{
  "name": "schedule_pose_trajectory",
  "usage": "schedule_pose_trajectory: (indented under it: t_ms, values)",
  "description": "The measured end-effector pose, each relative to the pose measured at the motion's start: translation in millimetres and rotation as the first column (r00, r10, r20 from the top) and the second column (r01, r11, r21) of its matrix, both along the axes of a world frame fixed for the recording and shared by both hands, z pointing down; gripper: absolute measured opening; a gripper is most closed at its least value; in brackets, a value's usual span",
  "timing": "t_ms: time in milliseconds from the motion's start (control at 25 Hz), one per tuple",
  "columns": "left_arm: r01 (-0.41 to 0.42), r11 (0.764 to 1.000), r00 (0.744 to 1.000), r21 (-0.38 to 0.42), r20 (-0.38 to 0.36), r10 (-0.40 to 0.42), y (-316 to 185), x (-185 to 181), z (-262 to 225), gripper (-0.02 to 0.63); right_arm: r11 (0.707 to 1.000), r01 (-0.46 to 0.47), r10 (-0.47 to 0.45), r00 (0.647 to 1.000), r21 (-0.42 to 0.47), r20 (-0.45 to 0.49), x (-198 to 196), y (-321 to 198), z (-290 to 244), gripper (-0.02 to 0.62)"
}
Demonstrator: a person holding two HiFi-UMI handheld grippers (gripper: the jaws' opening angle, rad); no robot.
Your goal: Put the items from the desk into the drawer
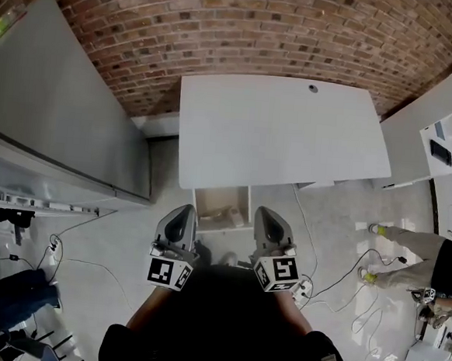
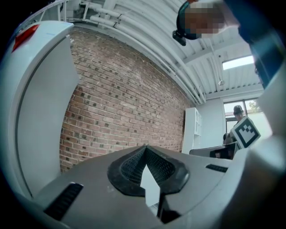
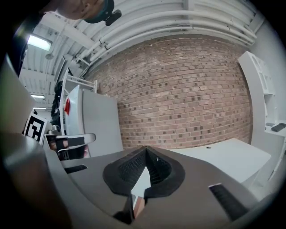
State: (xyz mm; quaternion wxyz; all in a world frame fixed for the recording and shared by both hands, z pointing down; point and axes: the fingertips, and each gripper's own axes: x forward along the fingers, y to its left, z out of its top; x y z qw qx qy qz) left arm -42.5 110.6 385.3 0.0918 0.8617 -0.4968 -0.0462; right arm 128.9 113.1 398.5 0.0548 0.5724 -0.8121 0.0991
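Zero items visible on surface. Drawer at its 6 o'clock edge open, something tan inside. Left claw and right claw clenched, empty. Likely left: shut drawer.

The desk has a smooth, matt white top; the brick wall along the frame's top is rough. The left gripper and right gripper have matt grey plastic shells with black, finely ribbed pads.

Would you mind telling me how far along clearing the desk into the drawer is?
Done: the desk top looks bare, and tan items lie in the open drawer. In hand: nothing; the left tongs and right tongs are shut and empty. Left: apparently only closing the drawer.
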Motion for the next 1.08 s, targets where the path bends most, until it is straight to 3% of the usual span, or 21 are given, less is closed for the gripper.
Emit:
schedule_pose_trajectory:
  t_ms: [1080]
  values:
    - [-0.028,1.000,1.000,-0.005,-0.005,0.028,6.4,1.2,5.4,0.003,1.000,0.011,-0.011,1.000,-0.009,-0.011,-4.7,4.0,4.1,0.000]
